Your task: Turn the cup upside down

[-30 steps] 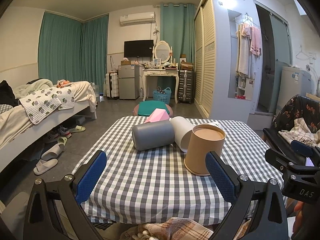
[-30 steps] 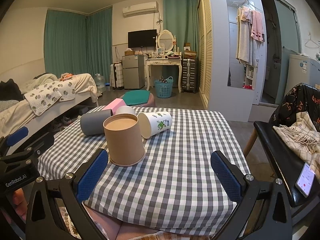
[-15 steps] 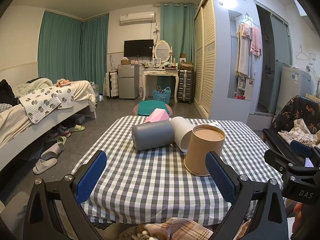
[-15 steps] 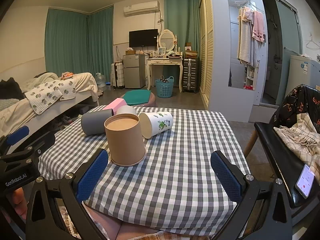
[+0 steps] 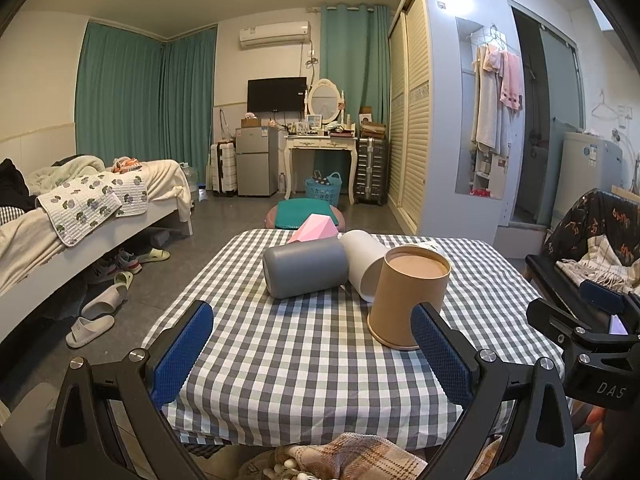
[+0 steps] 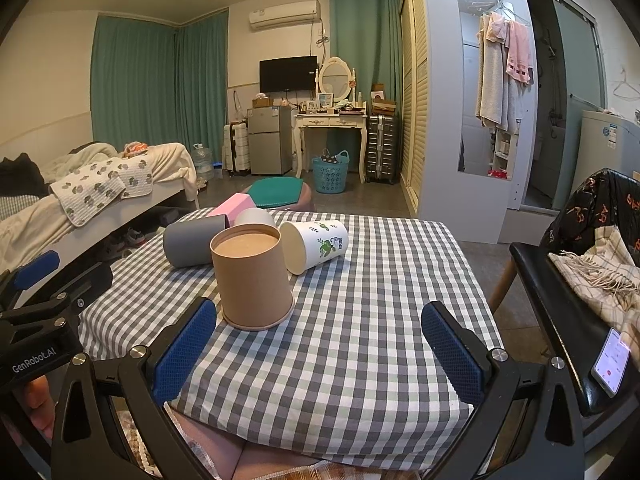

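Note:
A brown paper cup (image 5: 406,300) (image 6: 253,278) stands mouth-down on the checked tablecloth (image 5: 304,356) (image 6: 360,320), its flat base facing up. A grey cup (image 5: 305,266) (image 6: 192,242) lies on its side behind it. A white cup with green print (image 6: 316,245) (image 5: 366,262) also lies on its side. My left gripper (image 5: 312,356) is open and empty, near the table's front edge. My right gripper (image 6: 320,356) is open and empty, to the right of the brown cup.
A pink box (image 5: 314,229) (image 6: 232,205) lies at the table's far edge beside another grey cup (image 6: 254,218). A bed (image 5: 80,216) is at the left. A black chair (image 6: 580,280) with a scarf and a phone (image 6: 610,360) stands right of the table.
The right gripper has drifted slightly forward. The cups have not moved and both grippers stay open.

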Demonstrator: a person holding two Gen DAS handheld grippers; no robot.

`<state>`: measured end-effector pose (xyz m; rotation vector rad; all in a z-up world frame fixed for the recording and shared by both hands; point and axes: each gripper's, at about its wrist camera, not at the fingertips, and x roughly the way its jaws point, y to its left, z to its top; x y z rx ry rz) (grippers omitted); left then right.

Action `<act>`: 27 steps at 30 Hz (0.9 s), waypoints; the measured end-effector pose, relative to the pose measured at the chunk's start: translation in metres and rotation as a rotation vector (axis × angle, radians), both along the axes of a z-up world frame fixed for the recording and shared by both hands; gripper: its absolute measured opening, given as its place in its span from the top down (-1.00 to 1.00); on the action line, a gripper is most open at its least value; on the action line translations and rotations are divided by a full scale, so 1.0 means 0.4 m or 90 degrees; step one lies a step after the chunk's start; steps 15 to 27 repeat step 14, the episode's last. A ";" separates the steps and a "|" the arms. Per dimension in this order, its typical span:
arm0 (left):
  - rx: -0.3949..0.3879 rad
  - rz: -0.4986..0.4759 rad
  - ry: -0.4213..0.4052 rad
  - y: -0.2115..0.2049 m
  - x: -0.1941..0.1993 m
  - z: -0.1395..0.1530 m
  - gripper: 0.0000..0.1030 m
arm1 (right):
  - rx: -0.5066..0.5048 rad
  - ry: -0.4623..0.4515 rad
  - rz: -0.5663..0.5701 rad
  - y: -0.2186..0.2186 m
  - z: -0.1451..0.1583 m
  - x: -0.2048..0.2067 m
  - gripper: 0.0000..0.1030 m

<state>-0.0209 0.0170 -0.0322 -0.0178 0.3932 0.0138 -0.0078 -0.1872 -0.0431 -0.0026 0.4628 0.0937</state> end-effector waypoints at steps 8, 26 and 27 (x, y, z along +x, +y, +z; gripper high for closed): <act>0.000 0.002 -0.001 0.001 0.001 0.000 -0.99 | -0.001 0.002 0.001 0.002 -0.001 0.001 -0.99; -0.004 0.009 -0.002 0.008 0.000 -0.014 -0.99 | -0.001 0.004 0.001 0.005 -0.002 0.001 -0.99; -0.004 0.009 -0.002 0.008 0.000 -0.014 -0.99 | -0.001 0.004 0.001 0.005 -0.002 0.001 -0.99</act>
